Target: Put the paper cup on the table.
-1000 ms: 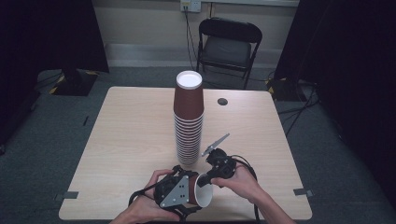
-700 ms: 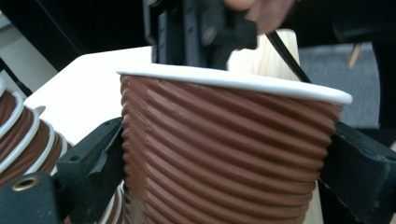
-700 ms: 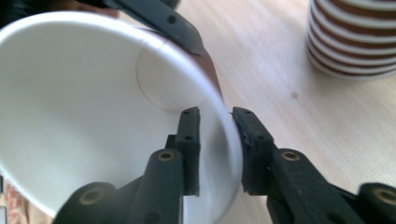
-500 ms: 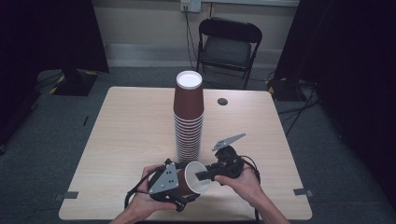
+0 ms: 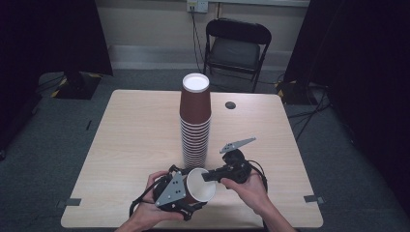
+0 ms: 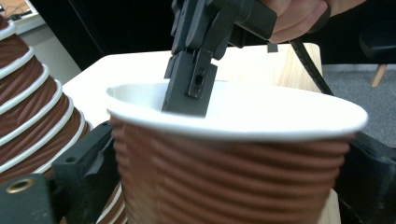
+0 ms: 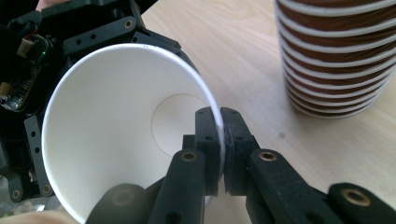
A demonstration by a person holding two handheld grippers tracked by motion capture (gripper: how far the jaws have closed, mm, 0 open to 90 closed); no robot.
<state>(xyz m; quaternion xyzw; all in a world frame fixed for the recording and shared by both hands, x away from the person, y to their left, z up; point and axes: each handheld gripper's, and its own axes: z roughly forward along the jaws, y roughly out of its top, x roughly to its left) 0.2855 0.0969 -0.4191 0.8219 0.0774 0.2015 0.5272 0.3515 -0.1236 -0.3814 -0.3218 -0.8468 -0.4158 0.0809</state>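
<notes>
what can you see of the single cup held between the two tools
A brown ribbed paper cup with a white inside and rolled white rim, empty. It lies tilted, mouth toward the right tool, which pinches its rim wall, one jaw inside, one outside. The left tool clasps its ribbed body. It sits just in front of the cup stack.

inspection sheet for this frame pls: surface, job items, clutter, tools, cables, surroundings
Surface: light wood table, bare around the work.
Job's things: tall stack of brown cups upright mid-table; single cup lying sideways at the near edge.
Clutter: small dark disc near the far edge.
Grippers: left tool clamps the single cup's ribbed body; right tool pinches its rim, one jaw inside.
Cables: black cable loops from the right tool.
Surroundings: folding chair, grey carpet, dark curtains.
</notes>
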